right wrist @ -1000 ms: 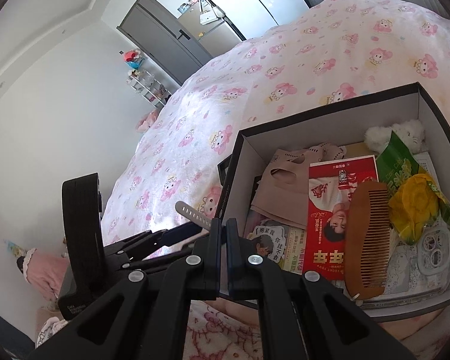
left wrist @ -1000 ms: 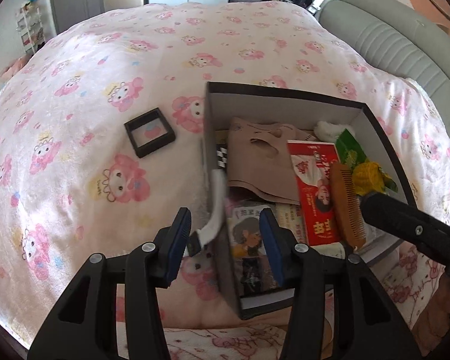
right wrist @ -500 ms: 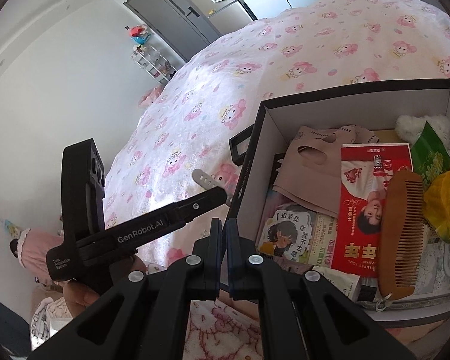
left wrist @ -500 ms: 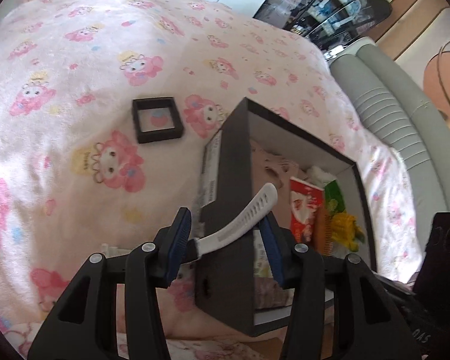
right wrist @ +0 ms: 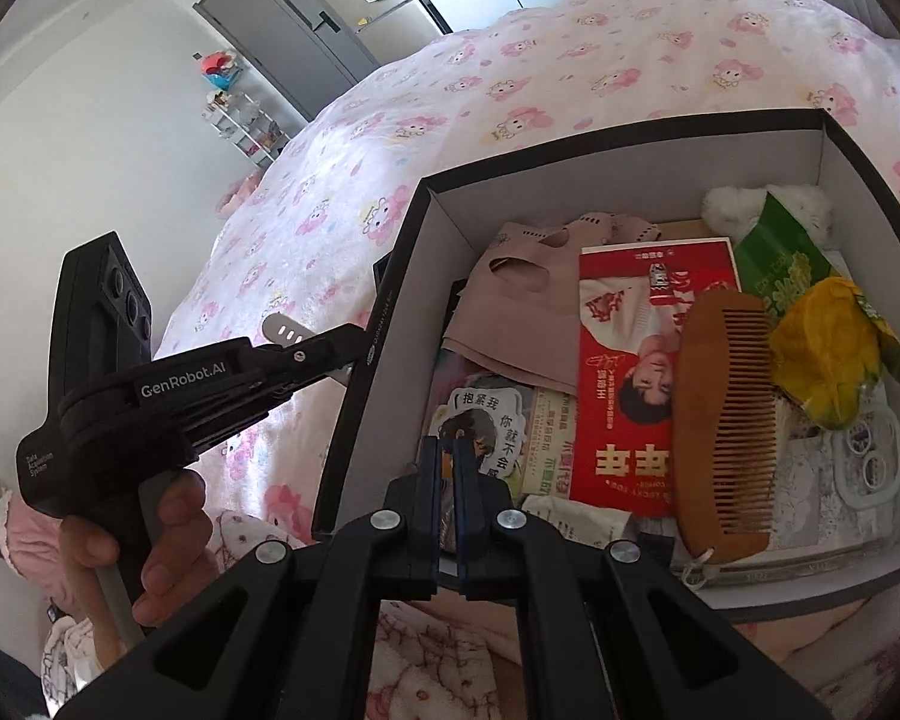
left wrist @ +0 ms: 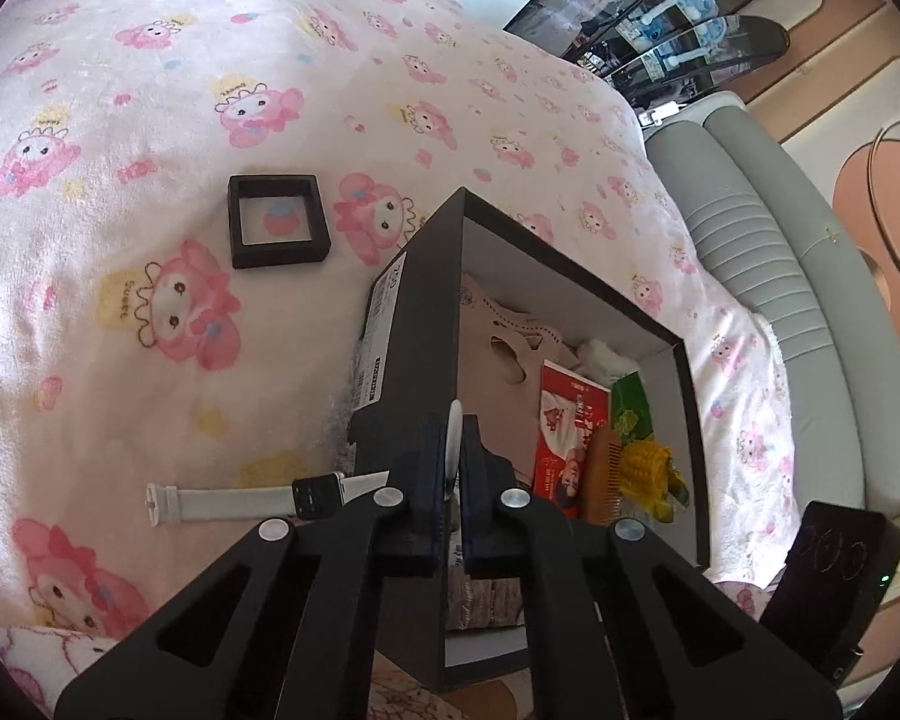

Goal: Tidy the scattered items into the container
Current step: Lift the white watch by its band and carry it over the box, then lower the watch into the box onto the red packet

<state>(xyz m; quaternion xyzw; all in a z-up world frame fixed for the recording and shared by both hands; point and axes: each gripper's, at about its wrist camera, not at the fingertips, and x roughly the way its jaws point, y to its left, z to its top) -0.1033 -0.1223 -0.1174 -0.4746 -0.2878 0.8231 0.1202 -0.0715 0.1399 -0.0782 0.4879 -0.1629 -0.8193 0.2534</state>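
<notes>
The left gripper [left wrist: 453, 468] was clamped on one strap end of a white watch [left wrist: 234, 501], the thin white strap edge poking up between its blue pads. The rest of the watch trailed off over the pink blanket [left wrist: 150, 120], just outside the left wall of the black box [left wrist: 417, 324], with the dark watch face close to the gripper and the far strap lying flat on the blanket. In the right wrist view you could see the same left gripper [right wrist: 354, 339] coming in from outside the box's left wall with a grey strap tip sticking out past it.

The right gripper [right wrist: 448, 462] had its fingers pressed together with nothing between them, sitting over the near edge of the box [right wrist: 630, 126].

Inside the box: a wooden comb [right wrist: 726, 420], a red booklet [right wrist: 636, 372], a beige mask [right wrist: 522, 306] and some yellow corn [right wrist: 828, 354]. A small black frame [left wrist: 277, 220] lay on the blanket beyond the box's left wall.
</notes>
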